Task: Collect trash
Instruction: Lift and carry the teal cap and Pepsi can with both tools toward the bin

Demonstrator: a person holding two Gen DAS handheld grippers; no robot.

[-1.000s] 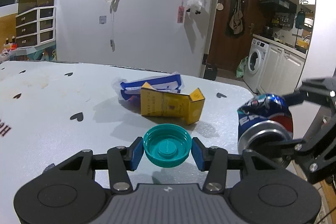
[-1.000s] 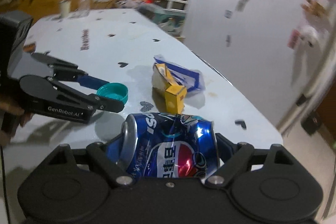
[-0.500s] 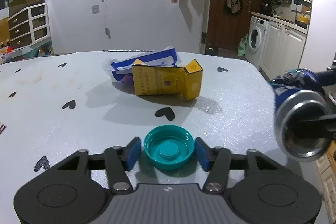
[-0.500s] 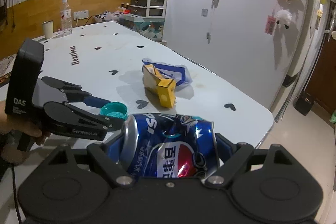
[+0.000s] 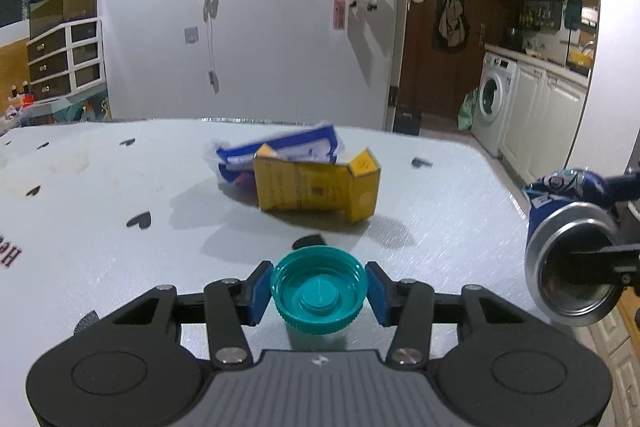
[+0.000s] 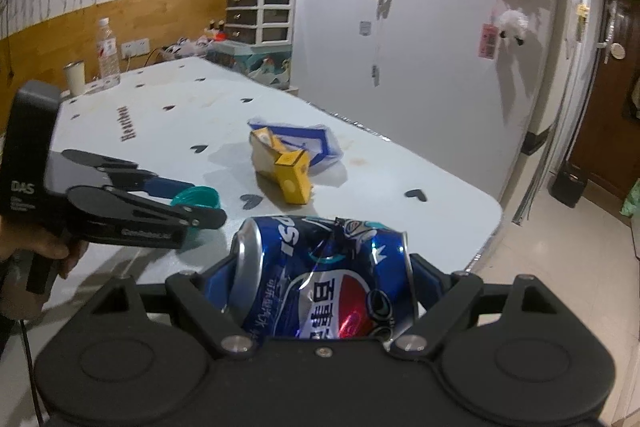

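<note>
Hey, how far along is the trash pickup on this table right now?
Partway. In hand: the left gripper grips a teal bottle cap, and the right gripper grips a crushed Pepsi can. Left: the yellow carton and the blue-and-white wrapper behind it remain on the table. No bin is visible.

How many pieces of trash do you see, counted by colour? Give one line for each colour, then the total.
Teal: 1, the bottle cap held in the left tool
Blue: 2, the crushed can held in the right tool, the wrapper
Yellow: 1, the carton
Total: 4
</note>
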